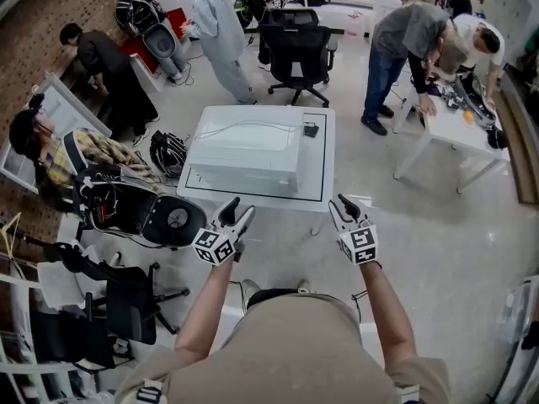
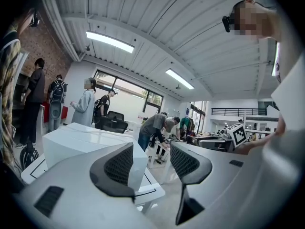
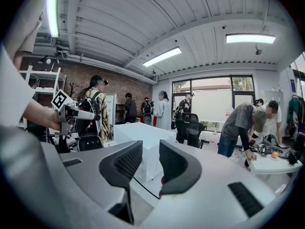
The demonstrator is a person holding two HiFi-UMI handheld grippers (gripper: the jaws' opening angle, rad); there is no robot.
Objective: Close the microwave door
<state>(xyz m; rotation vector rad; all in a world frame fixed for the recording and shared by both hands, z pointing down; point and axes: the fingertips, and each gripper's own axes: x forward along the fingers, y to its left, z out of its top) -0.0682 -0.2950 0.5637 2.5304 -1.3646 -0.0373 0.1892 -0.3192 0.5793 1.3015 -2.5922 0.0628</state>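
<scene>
The left tool (image 2: pixel 151 155) is hanging in the air with its jaws standing moderately apart, gripping nothing, only open space and the bench edge showing through the gap. The right tool (image 3: pixel 150 151) is holding its jaws narrower, a slim gap, and it too is carrying nothing. In the head view both tools are hovering side by side, apart from each other, just short of the near edge of the white bench (image 1: pixel 322 188), touching neither it nor anything on it. Dead ahead at 12 o'clock the white microwave (image 1: pixel 248 148) is sitting on that bench, the left tool lying at its 7 o'clock and the right tool at its 5 o'clock; from above, its front is facing the person and looking flat and flush. A small black object (image 1: pixel 311 130) is resting on the bench just beside the microwave's far right corner, at 1 o'clock. Further out at 12 o'clock a black office chair (image 1: pixel 295 45) is standing on the floor, and at 2 o'clock a person in a grey top (image 1: pixel 410 34) is bending over a second white bench (image 1: pixel 450 137).
</scene>
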